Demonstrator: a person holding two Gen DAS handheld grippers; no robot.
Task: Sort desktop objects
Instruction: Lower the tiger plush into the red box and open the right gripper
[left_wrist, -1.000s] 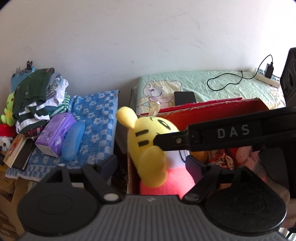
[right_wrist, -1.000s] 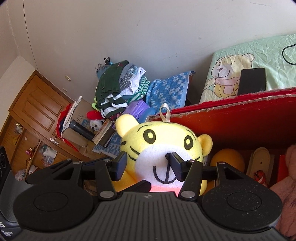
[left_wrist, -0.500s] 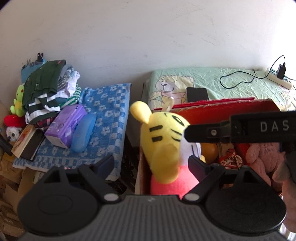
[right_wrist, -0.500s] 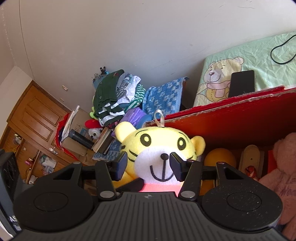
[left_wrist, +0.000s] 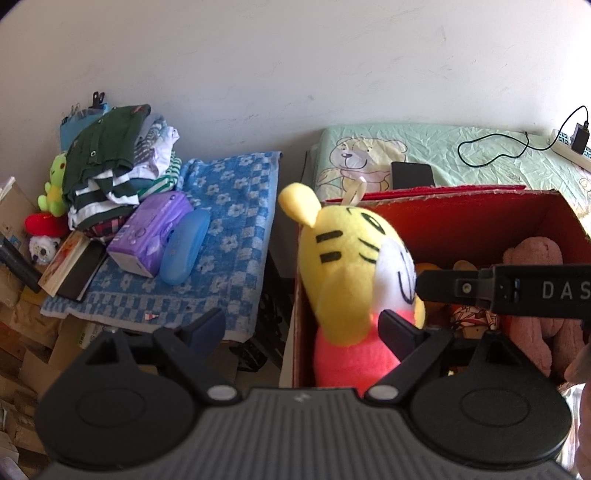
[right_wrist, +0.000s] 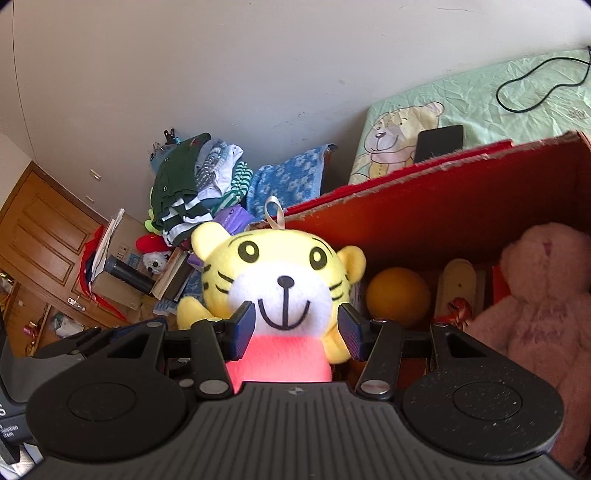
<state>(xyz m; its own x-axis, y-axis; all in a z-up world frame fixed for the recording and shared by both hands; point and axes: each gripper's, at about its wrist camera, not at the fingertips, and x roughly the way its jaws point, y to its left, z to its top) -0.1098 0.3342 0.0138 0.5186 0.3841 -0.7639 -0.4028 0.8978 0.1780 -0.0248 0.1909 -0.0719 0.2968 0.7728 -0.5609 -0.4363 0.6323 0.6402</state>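
Observation:
A yellow tiger plush (right_wrist: 280, 284) with a white muzzle and pink body sits at the left end of the red cardboard box (right_wrist: 443, 206). My right gripper (right_wrist: 295, 332) has its fingers apart on either side of the plush's neck, not squeezing it. In the left wrist view the plush (left_wrist: 347, 280) stands inside the box (left_wrist: 480, 218) with the right gripper's finger (left_wrist: 480, 291) beside its face. My left gripper (left_wrist: 299, 328) is open and empty, just left of the plush.
In the box lie an orange ball (right_wrist: 399, 295), a pink teddy (right_wrist: 535, 302) and a small board (right_wrist: 458, 288). A blue towel (left_wrist: 236, 221) holds a purple pack (left_wrist: 151, 232), a blue case (left_wrist: 184, 247) and folded clothes (left_wrist: 110, 162). A phone (left_wrist: 412, 173) lies on the green cloth.
The right gripper's fingers have spread wider off the plush, which now sits lower in the box. Both grippers have drawn back and up, showing more of the box.

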